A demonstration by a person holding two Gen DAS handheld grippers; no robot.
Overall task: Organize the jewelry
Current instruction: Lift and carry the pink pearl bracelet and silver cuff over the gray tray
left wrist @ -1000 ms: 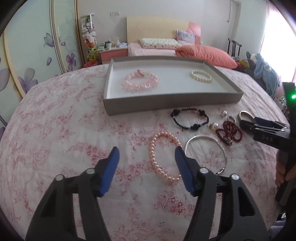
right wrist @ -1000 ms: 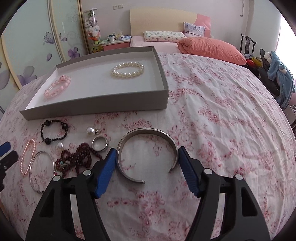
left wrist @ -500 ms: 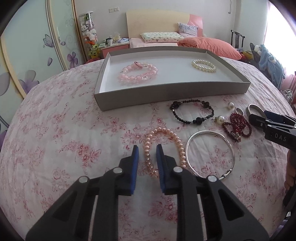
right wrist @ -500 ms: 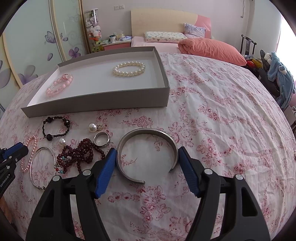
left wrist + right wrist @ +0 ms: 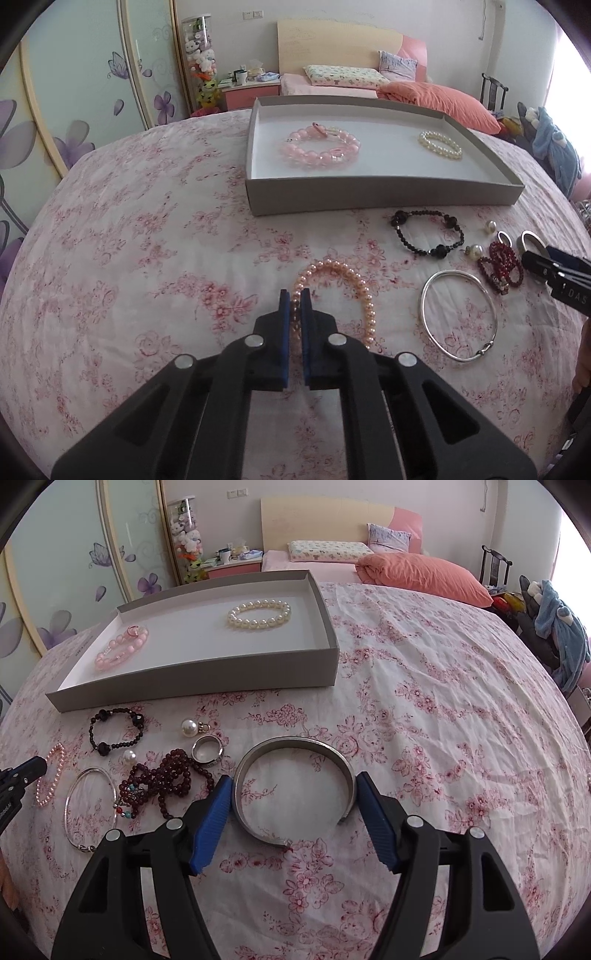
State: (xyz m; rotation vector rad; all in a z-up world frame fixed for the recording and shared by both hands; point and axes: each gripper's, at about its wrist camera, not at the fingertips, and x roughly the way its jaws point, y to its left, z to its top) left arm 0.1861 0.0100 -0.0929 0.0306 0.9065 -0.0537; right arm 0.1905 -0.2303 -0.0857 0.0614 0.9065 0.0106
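My left gripper (image 5: 294, 295) is shut on the near left side of a pink pearl bracelet (image 5: 354, 284) that lies on the floral bedspread. My right gripper (image 5: 293, 786) is open, its blue fingers on either side of a wide silver cuff bangle (image 5: 295, 744) without gripping it. A grey tray (image 5: 369, 190) beyond holds a pink bead bracelet (image 5: 321, 147) and a white pearl bracelet (image 5: 439, 145). The tray (image 5: 207, 677) also shows in the right wrist view.
On the bedspread lie a black bead bracelet (image 5: 428, 230), a thin silver bangle (image 5: 460, 317), dark red beads (image 5: 166, 779), two loose pearls (image 5: 190, 726) and a silver ring (image 5: 207, 752). Pillows, a nightstand and a wardrobe stand behind.
My left gripper moved forward and closed on the pink pearl bracelet. My right gripper stayed open and shifted slightly around the silver cuff.
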